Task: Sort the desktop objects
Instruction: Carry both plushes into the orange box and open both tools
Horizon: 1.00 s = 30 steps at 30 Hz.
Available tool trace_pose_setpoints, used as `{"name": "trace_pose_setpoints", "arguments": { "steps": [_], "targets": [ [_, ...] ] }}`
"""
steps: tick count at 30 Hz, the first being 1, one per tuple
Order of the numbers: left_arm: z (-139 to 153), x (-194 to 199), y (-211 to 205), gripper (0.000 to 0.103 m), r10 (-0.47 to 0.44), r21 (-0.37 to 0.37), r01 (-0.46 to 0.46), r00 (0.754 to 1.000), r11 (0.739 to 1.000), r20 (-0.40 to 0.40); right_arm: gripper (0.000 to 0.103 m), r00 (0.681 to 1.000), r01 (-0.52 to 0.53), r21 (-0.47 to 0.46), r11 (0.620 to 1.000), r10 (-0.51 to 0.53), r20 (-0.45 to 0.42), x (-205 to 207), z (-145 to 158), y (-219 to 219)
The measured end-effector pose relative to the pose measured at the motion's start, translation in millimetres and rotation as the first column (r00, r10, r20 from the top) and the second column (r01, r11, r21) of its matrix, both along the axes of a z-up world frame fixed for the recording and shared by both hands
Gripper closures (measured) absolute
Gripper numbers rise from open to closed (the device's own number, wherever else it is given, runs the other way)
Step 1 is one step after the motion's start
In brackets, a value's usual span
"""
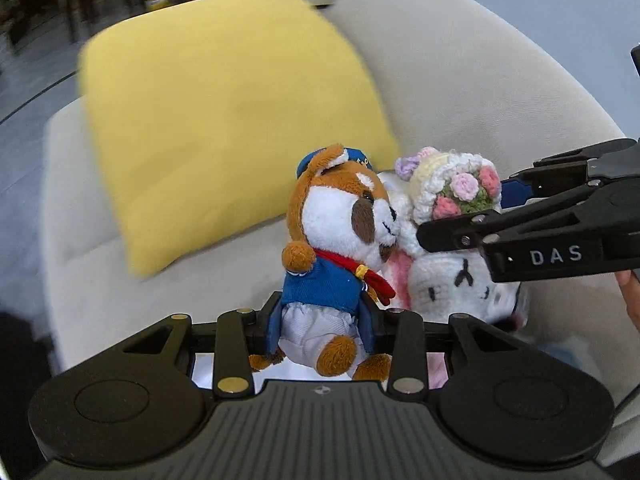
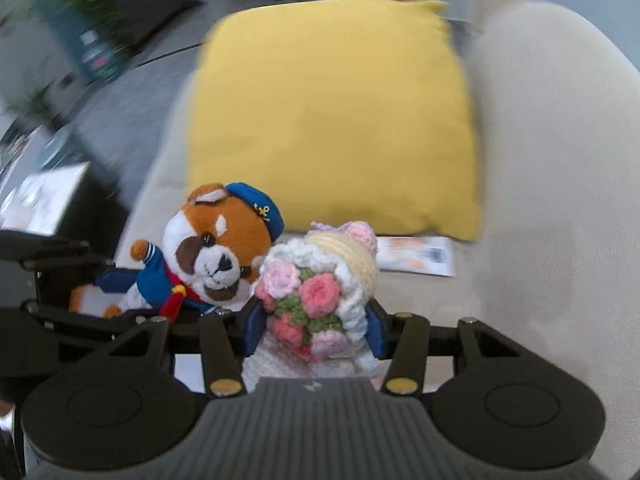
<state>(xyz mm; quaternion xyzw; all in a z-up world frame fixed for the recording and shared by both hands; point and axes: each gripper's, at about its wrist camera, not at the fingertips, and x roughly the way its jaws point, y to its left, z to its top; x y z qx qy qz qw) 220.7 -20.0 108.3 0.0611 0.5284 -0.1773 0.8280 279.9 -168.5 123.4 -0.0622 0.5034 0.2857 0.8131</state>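
Both toys are off the surface, above the beige armchair [image 2: 560,160] and in front of its yellow cushion [image 2: 332,112]. The left gripper [image 1: 324,316] pinches the sailor dog [image 1: 340,240] at its waist; the right gripper [image 2: 316,332] pinches the crochet doll [image 2: 320,292]. This looks like the carrying step. Next, each toy needs lowering onto the seat near the cushion's front edge before the jaws spread.

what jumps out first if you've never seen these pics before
The two soft toys stand out, pressed side by side: a brown and white plush dog in a sailor suit clamped in the left gripper, and a white crochet doll with a flower bouquet clamped in the right gripper. Behind them a big yellow cushion leans on the back of a cream armchair, with a printed leaflet lying on the seat below it.
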Motion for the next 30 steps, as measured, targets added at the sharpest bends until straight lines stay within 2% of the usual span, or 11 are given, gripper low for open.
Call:
{"name": "trace_pose_setpoints", "arguments": {
  "steps": [4,9,12,15,17,22,27,30],
  "targets": [
    [-4.1,-43.2,50.1,0.060,0.102,0.043,-0.101,0.995,0.994,-0.011,0.051,0.987,-0.158,0.023,0.987,0.159,-0.030,-37.3,-3.8,44.7],
    [-41.8,-83.0,100.5,0.060,0.230,0.104,-0.222,0.971,0.969,-0.070,0.051,0.949,-0.294,0.040,0.955,0.296,-0.105,-72.1,-41.8,97.2],
    [-72.4,-96.5,117.2,0.060,0.293,0.146,-0.279,0.953,0.949,-0.083,0.051,0.931,-0.329,0.039,0.943,0.331,-0.155,-77.1,-83.7,120.2],
    [-95.1,-101.0,122.3,0.060,0.348,0.188,-0.334,0.937,0.924,-0.043,0.051,0.921,-0.342,0.032,0.939,0.342,-0.186,-74.0,-120.4,139.5],
    [-103.4,-95.6,114.9,0.060,0.358,0.212,-0.343,0.933,0.915,-0.038,0.051,0.915,-0.351,0.039,0.935,0.352,-0.197,-73.9,-133.2,151.5],
    [-118.1,-96.1,115.8,0.060,0.411,0.276,-0.391,0.911,0.878,-0.019,0.050,0.891,-0.428,0.041,0.903,0.430,-0.145,-69.1,-152.5,175.2],
    [-128.5,-91.4,100.4,0.060,0.411,0.331,-0.411,0.909,0.850,0.072,0.049,0.858,-0.507,0.030,0.861,0.508,-0.079,-67.5,-168.0,194.0],
    [-139.9,-87.5,97.5,0.056,0.386,0.358,-0.387,0.919,0.850,0.078,0.047,0.833,-0.546,0.008,0.838,0.544,-0.102,-63.2,-173.9,193.8]
  ]
}}
